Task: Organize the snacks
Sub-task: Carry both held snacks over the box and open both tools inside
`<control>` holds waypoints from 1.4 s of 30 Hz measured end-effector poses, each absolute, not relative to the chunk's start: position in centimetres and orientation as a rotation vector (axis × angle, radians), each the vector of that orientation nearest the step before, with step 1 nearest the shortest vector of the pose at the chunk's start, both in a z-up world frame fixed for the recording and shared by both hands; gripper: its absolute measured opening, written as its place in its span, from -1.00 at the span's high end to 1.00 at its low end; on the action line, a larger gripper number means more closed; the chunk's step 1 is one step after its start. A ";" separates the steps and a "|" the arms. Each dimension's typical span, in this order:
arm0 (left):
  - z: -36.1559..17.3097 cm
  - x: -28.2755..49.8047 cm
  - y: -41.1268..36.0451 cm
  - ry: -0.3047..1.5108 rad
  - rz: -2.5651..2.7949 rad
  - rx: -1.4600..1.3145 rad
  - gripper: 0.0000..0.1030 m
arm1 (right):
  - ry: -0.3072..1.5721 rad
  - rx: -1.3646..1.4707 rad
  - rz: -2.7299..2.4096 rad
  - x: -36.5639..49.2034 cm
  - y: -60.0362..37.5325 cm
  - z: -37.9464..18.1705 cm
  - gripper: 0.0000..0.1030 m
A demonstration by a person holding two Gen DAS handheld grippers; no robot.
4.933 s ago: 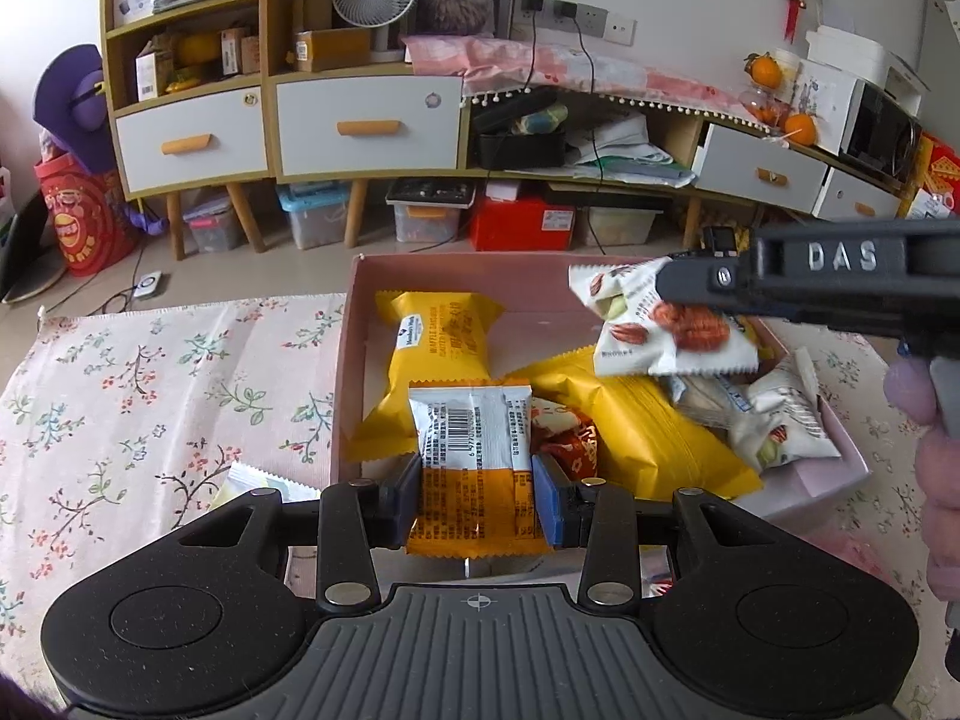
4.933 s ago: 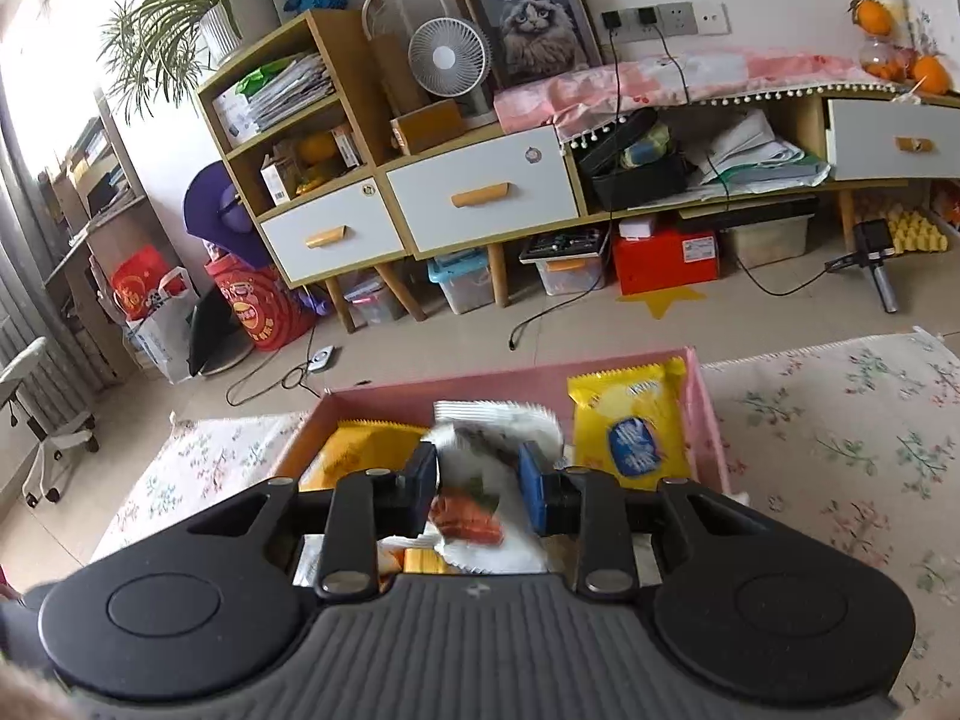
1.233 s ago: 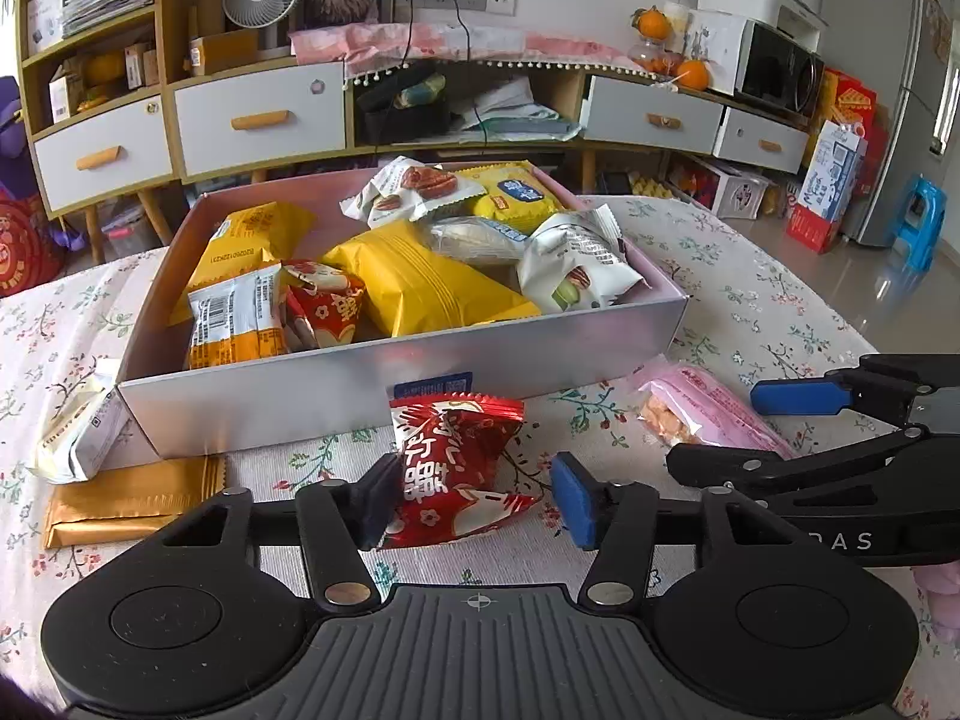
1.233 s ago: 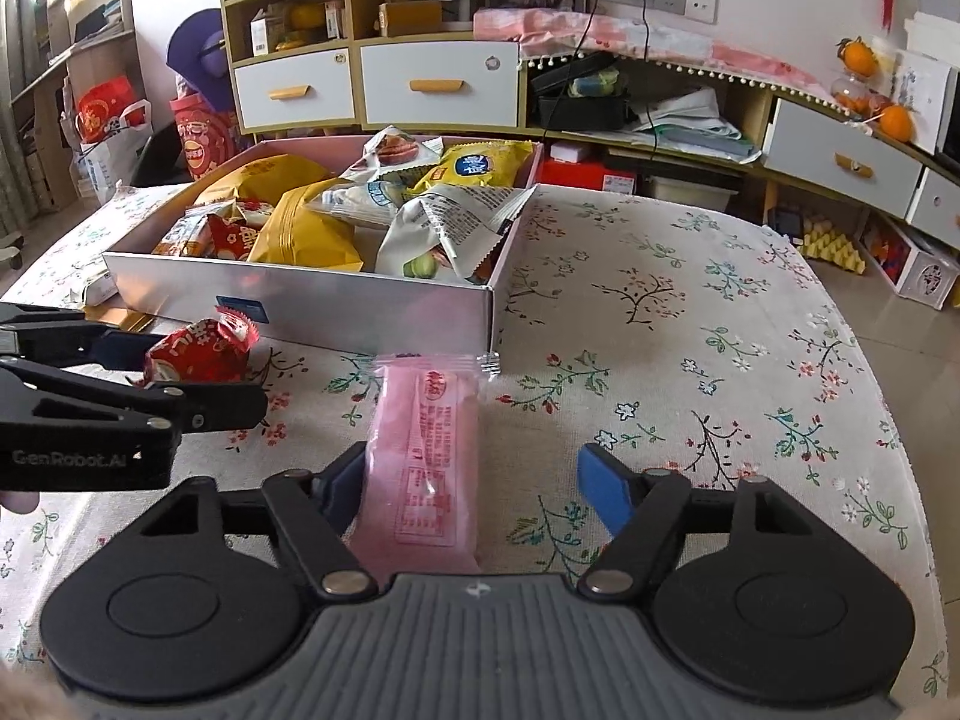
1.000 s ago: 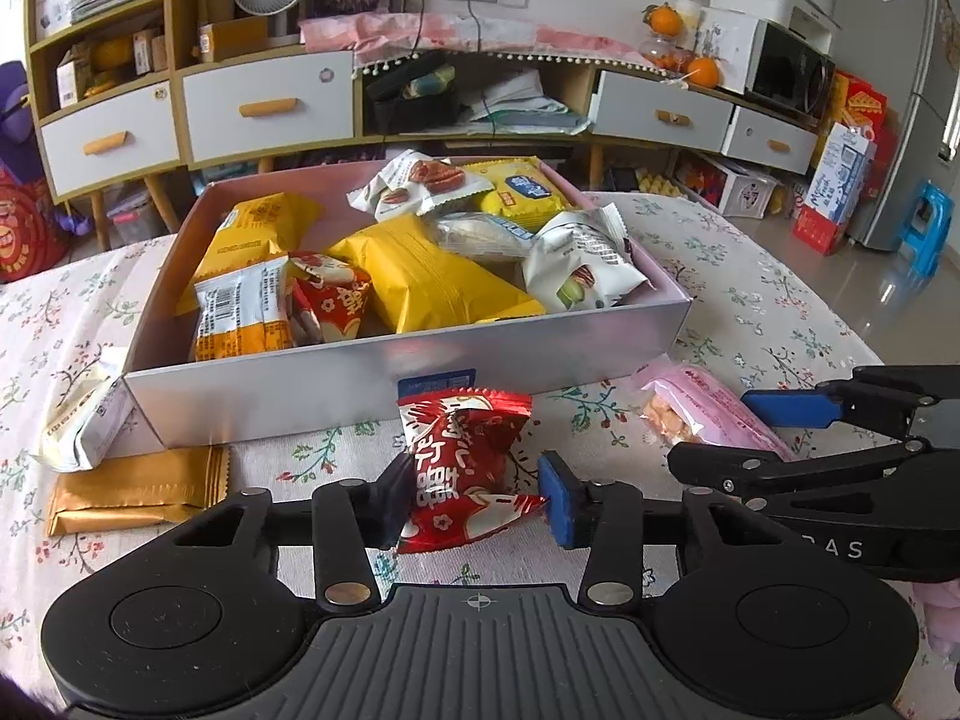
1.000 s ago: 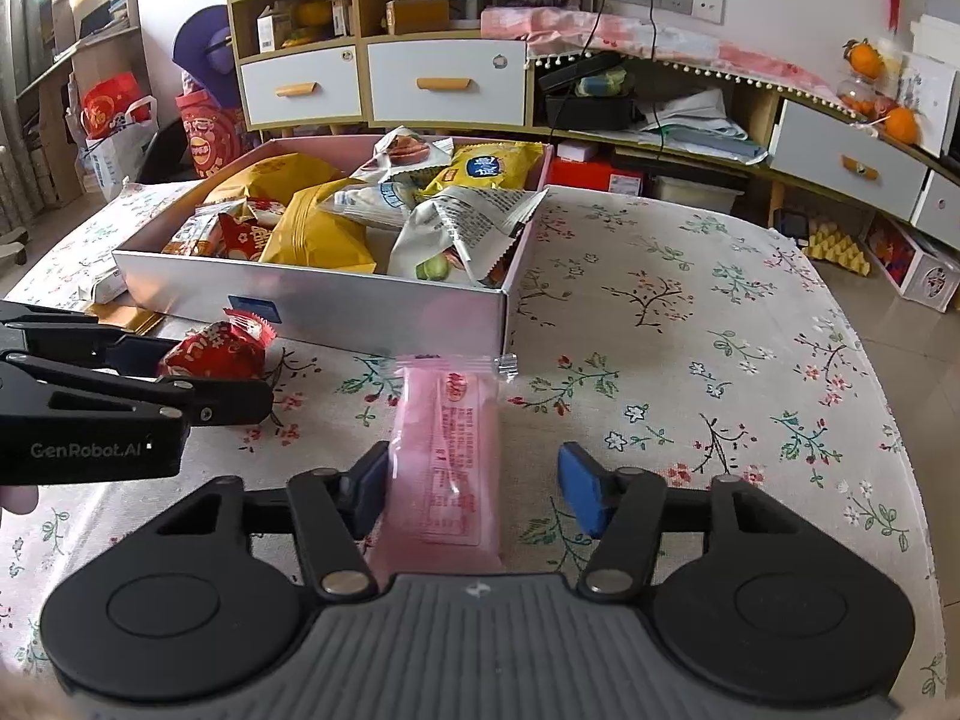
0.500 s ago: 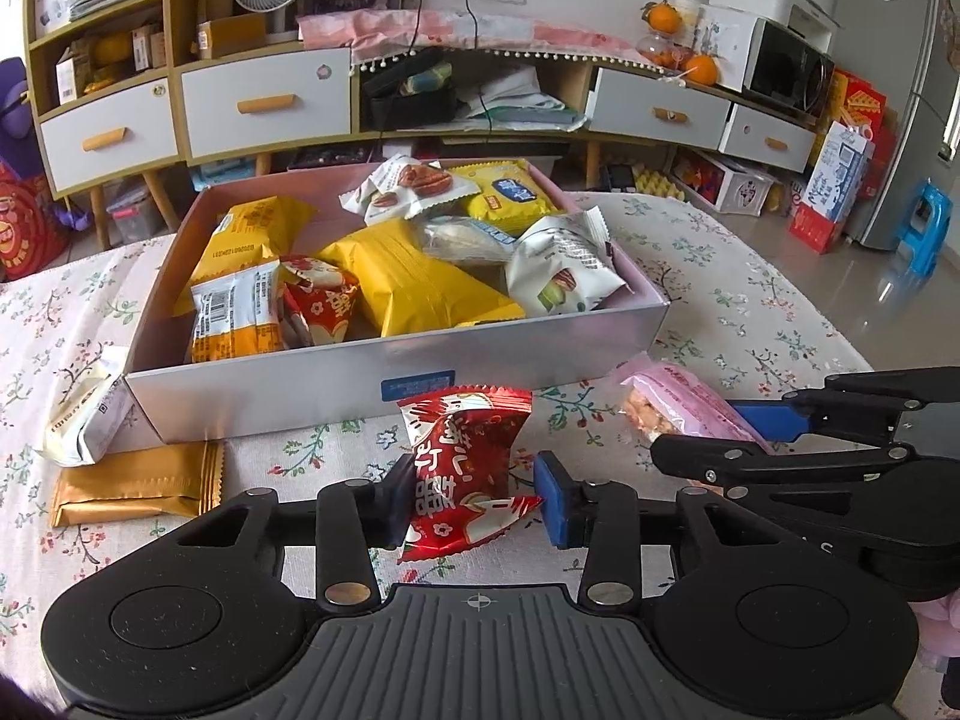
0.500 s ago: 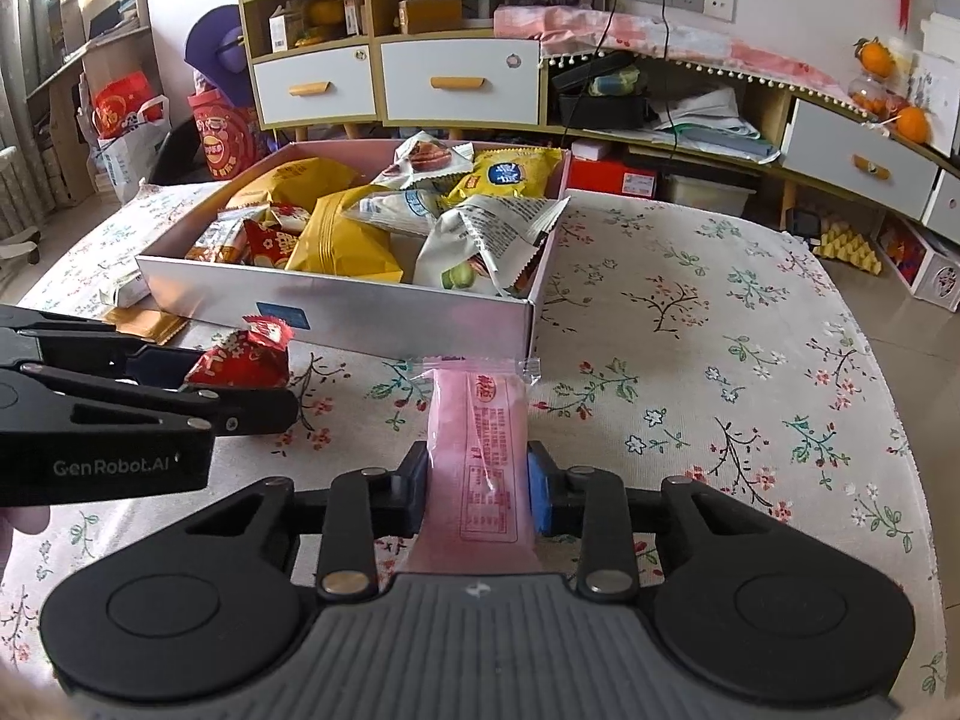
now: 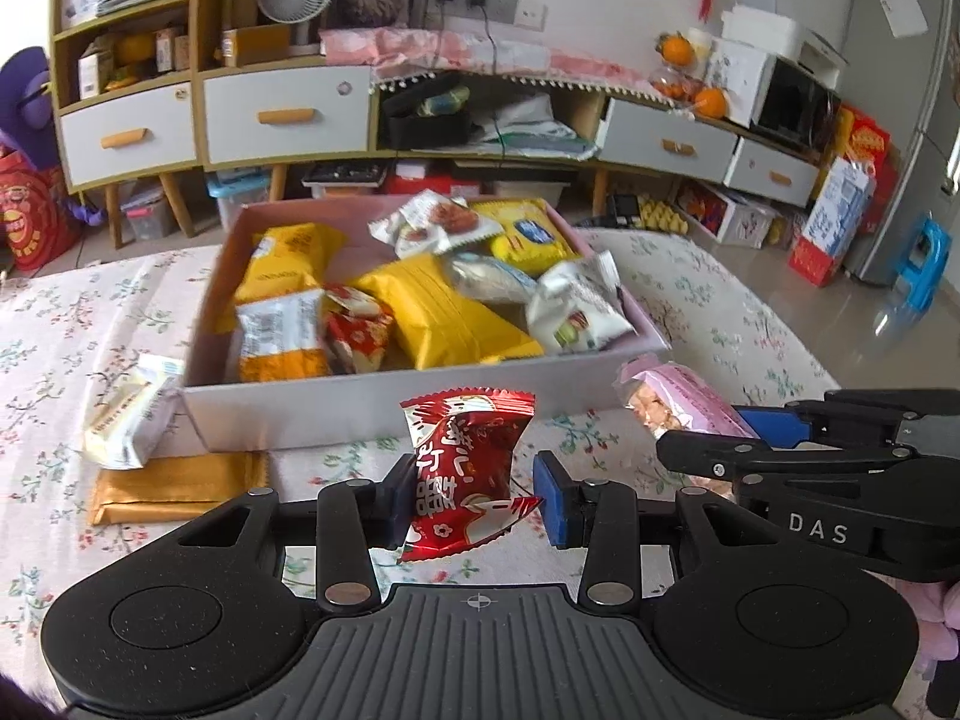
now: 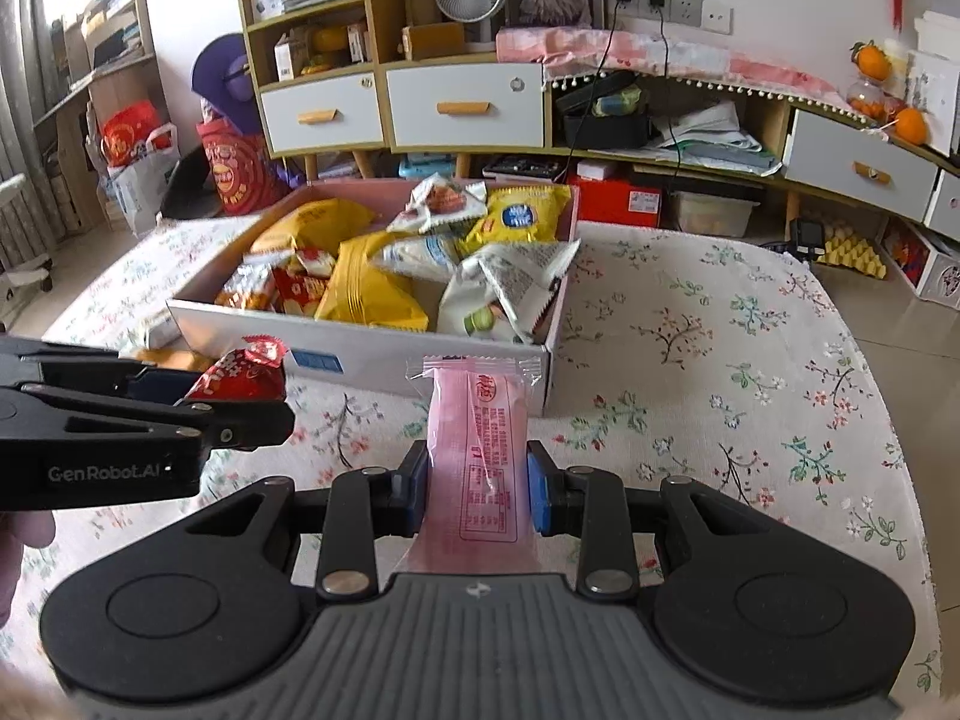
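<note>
Since half a second ago both packets have risen off the floral tablecloth (image 10: 690, 324): the left gripper (image 9: 474, 495) has the red snack packet (image 9: 465, 468) pinched between its fingers, and the right gripper (image 10: 477, 489) is clamped on the pink snack packet (image 10: 480, 438), both hanging just in front of the pink box (image 9: 300, 414). The box is already crowded. A packet dropped on the heap could slide over the low wall, and the red one, held by its lower half, might twist loose.

Each black hand-held gripper (image 9: 474, 501) has blue pads (image 9: 549, 498), silver screws and white lettering.
</note>
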State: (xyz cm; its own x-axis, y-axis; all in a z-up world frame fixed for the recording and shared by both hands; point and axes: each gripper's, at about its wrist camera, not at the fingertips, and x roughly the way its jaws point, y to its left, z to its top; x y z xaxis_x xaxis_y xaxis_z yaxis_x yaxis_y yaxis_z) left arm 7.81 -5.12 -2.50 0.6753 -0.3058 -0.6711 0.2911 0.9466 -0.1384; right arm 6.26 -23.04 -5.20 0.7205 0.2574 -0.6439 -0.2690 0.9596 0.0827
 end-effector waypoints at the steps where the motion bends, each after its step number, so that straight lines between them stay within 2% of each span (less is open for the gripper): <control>1: -2.3 7.9 -4.7 0.753 -0.329 -0.032 0.26 | 0.703 -0.010 0.292 6.3 -23.0 -5.0 0.43; 12: -0.9 9.0 -1.1 0.722 -0.244 -0.117 0.26 | 0.654 0.057 0.309 7.2 -22.0 -3.3 0.43; 23: -1.0 11.6 -0.8 0.700 -0.232 -0.086 0.26 | 0.620 0.055 0.333 10.3 -19.5 -2.1 0.43; 42: -2.4 18.6 -2.2 0.649 -0.289 -0.113 0.25 | 0.639 0.146 0.287 15.1 -20.3 -3.6 0.43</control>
